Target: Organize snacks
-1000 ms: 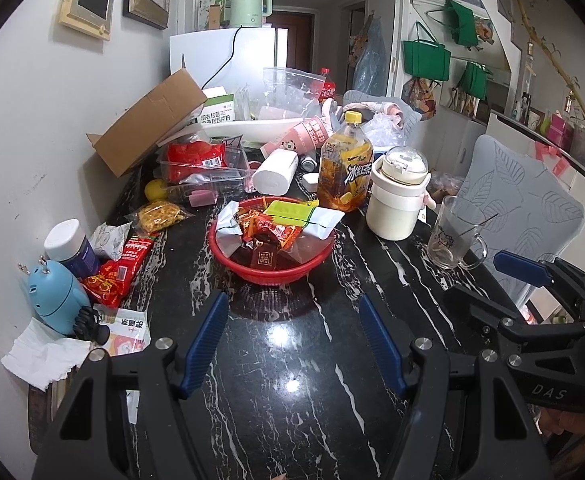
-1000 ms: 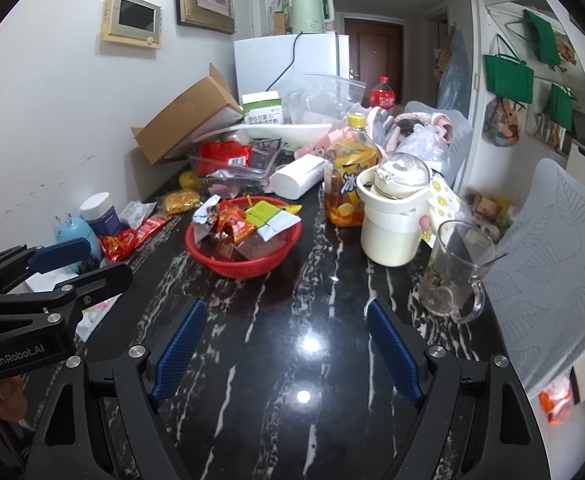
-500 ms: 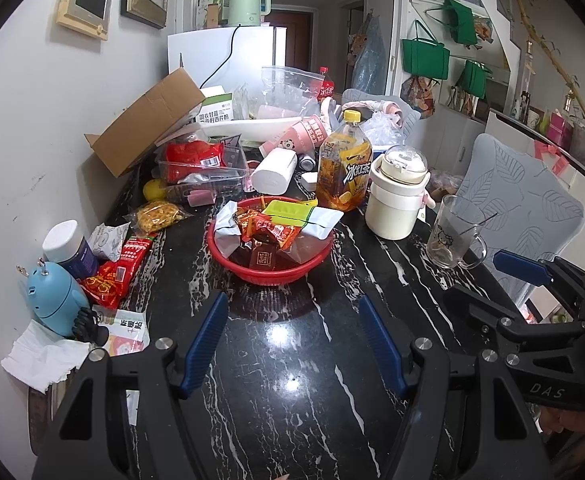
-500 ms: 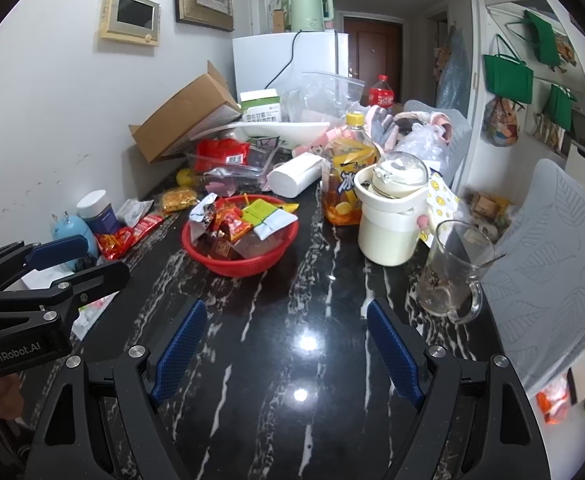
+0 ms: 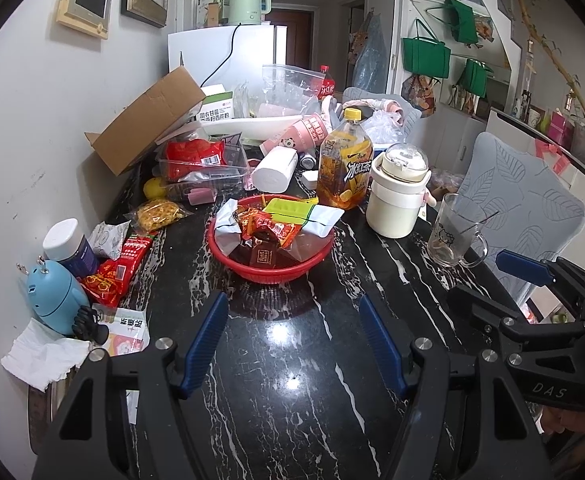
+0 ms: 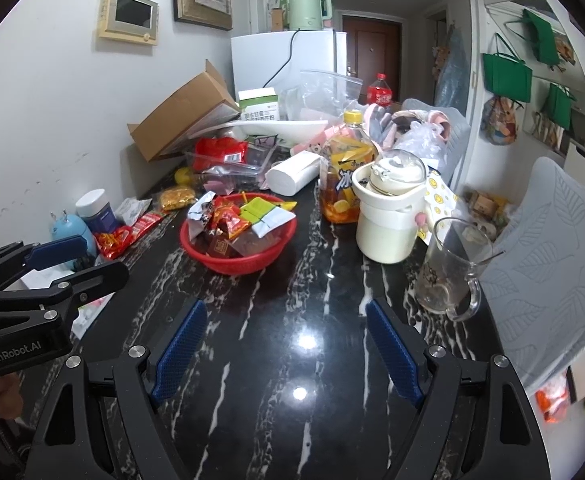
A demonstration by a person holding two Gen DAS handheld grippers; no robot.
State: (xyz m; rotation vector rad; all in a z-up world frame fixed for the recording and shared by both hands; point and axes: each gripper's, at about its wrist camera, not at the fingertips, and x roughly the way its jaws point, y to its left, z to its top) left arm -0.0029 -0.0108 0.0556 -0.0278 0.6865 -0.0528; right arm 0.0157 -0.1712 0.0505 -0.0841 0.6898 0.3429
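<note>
A red basket (image 5: 252,270) (image 6: 228,265) full of snack packets stands mid-table. Loose snacks lie to its left by the wall: a red packet (image 5: 122,266) (image 6: 132,232), a yellow packet (image 5: 158,213) (image 6: 177,197) and a small white packet (image 5: 108,234). My left gripper (image 5: 294,312) hovers open over bare table short of the basket, nothing between its blue pads. My right gripper (image 6: 284,316) is also open and empty, nearer the table's right side. Each gripper shows at the edge of the other's view.
A black marble table (image 5: 276,380) runs along a white wall. An iced tea bottle (image 5: 344,168), a cream jar (image 5: 398,196) and a glass mug (image 5: 450,232) stand right of the basket. A blue gadget (image 5: 54,300), a tissue and a cardboard box (image 5: 148,120) crowd the left.
</note>
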